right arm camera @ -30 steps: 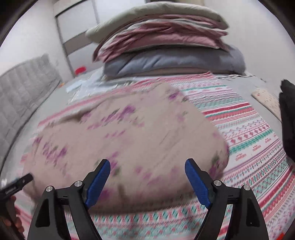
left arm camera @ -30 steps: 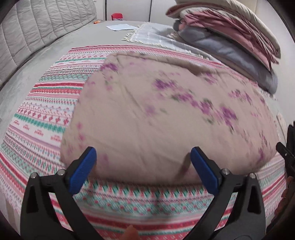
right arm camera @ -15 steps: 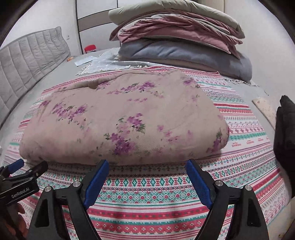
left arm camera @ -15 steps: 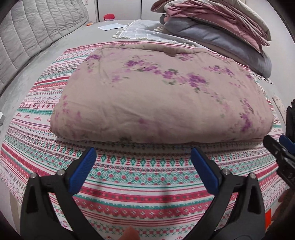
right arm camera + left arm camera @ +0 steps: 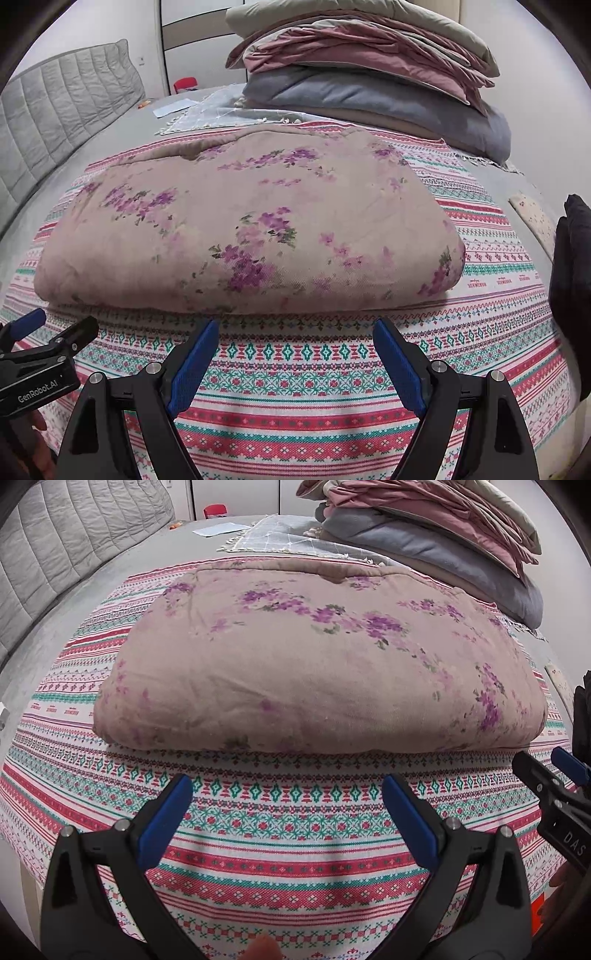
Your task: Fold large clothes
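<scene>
A thick beige quilt with purple flowers (image 5: 317, 664) lies folded into a flat rectangle on a red, green and white patterned cloth (image 5: 288, 834). It also shows in the right wrist view (image 5: 251, 229). My left gripper (image 5: 288, 794) is open and empty, hovering over the patterned cloth just in front of the quilt's near edge. My right gripper (image 5: 295, 339) is open and empty, also in front of the near edge. Each gripper appears at the side of the other's view, the right gripper (image 5: 550, 775) and the left gripper (image 5: 48, 332).
A stack of folded blankets, pink, beige and grey-blue (image 5: 369, 74), sits behind the quilt at the right. A grey checked cloth (image 5: 280, 539) lies behind it. A grey padded headboard (image 5: 66, 542) runs along the left. A dark item (image 5: 572, 288) stands at the right edge.
Both grippers have pulled back from the quilt toward the bed's near edge. The quilt, blurred and bulging a second ago, has settled flat. Both grippers stay open.
</scene>
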A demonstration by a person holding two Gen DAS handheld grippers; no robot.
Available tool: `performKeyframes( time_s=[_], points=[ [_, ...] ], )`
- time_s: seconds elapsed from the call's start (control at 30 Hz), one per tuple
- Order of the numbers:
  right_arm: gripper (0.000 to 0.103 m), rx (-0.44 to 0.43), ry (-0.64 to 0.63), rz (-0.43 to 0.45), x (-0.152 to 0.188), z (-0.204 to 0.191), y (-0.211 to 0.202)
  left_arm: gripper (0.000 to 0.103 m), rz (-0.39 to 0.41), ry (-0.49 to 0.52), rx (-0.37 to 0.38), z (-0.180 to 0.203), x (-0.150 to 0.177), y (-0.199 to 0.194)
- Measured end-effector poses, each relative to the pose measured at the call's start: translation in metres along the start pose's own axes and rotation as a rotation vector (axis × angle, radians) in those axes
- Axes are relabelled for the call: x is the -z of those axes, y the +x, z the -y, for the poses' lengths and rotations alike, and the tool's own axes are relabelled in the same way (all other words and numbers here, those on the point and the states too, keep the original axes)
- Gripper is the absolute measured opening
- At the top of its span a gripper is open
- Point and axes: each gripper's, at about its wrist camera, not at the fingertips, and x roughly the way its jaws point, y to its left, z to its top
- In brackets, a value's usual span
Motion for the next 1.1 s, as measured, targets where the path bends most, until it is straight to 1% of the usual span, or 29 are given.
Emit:
performKeyframes(
  time_s=[1.1],
  points=[
    [0.087, -0.011, 0.0, -0.018, 0.0023, 0.0014, 0.0037, 0.102, 0.002, 0.013, -0.004, 0.0018, 0.0001, -0.0008]
  ],
)
